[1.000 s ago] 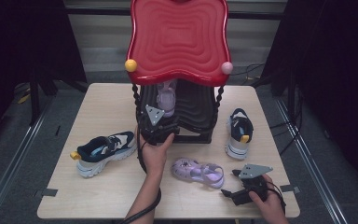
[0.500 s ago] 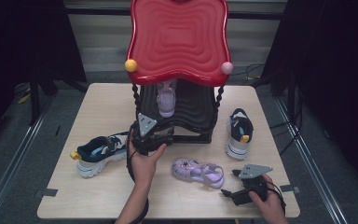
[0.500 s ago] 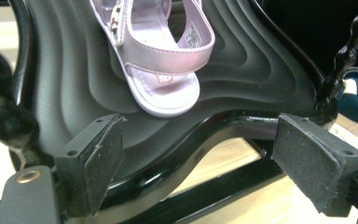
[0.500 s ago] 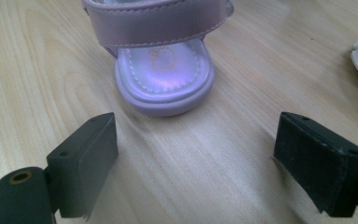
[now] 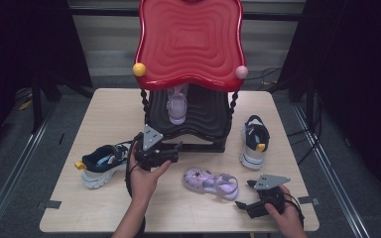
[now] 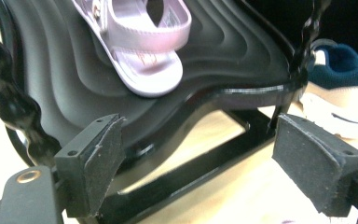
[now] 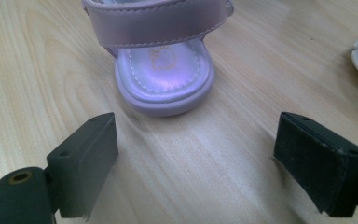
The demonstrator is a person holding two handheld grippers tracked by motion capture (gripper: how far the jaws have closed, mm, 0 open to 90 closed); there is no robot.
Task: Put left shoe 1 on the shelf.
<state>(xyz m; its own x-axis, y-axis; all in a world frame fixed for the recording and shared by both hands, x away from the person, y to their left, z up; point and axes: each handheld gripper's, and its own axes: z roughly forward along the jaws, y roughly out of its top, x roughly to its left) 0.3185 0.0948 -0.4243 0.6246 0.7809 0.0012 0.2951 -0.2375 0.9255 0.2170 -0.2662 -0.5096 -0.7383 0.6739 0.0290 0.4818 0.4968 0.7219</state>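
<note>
On the lower black shelf of the rack, under its red top, one lilac sandal already lies, so I judge that half of this pair is put away. Its partner sandal is on the table, just in front of the right hand-held gripper, whose jaws stand apart and empty. Near the rack's front edge, the left hand-held gripper has its jaws apart too, holding nothing. Two dark blue sneakers wait on the table at both sides, not yet placed
</note>
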